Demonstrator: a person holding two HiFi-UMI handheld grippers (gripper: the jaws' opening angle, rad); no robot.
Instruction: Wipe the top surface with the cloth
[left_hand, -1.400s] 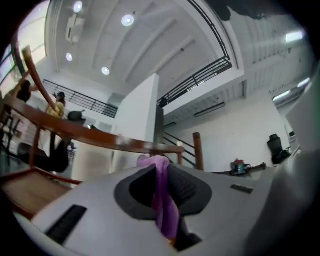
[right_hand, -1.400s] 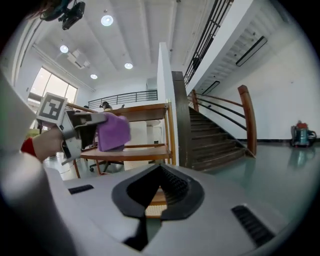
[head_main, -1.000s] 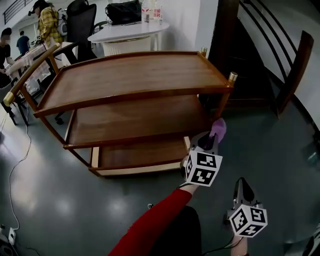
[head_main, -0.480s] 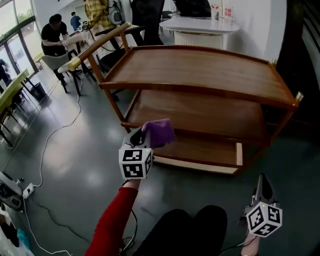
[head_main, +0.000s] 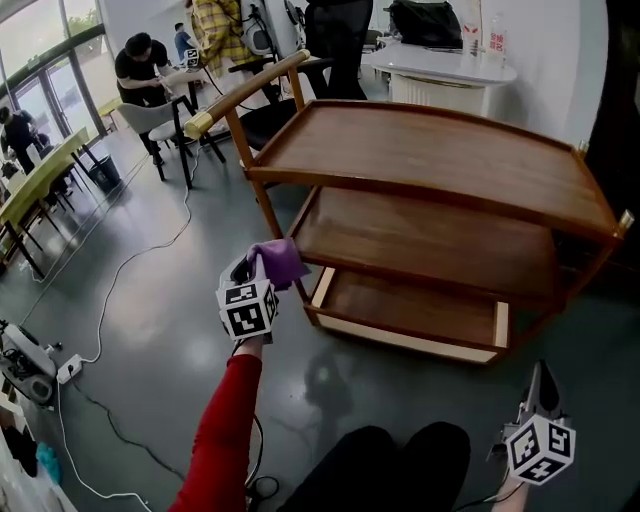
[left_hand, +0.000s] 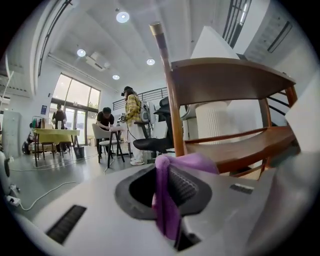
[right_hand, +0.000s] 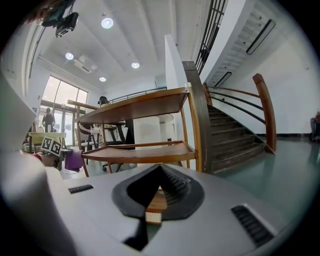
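The wooden three-shelf cart (head_main: 430, 150) stands on the grey floor, and its top surface is bare. My left gripper (head_main: 262, 272) hovers at the cart's front left corner, about level with the lowest shelf, shut on a purple cloth (head_main: 279, 262). In the left gripper view the cloth (left_hand: 167, 200) hangs pinched between the jaws, with the cart's corner post (left_hand: 169, 95) just ahead. My right gripper (head_main: 541, 378) is low at the bottom right, away from the cart, shut on nothing. The right gripper view shows the cart (right_hand: 135, 107) from the side and the cloth (right_hand: 74, 160) far off.
Cables (head_main: 130, 260) and a power strip (head_main: 68, 368) lie on the floor to the left. Behind the cart are a white round table (head_main: 440, 65) and office chairs (head_main: 335, 40). People sit at tables at the far left (head_main: 140, 65). A staircase (right_hand: 235, 145) rises right of the cart.
My left gripper with the cloth has gone from the cart's front right to its front left corner. The head view has swung left with it. The right gripper stays low at the right.
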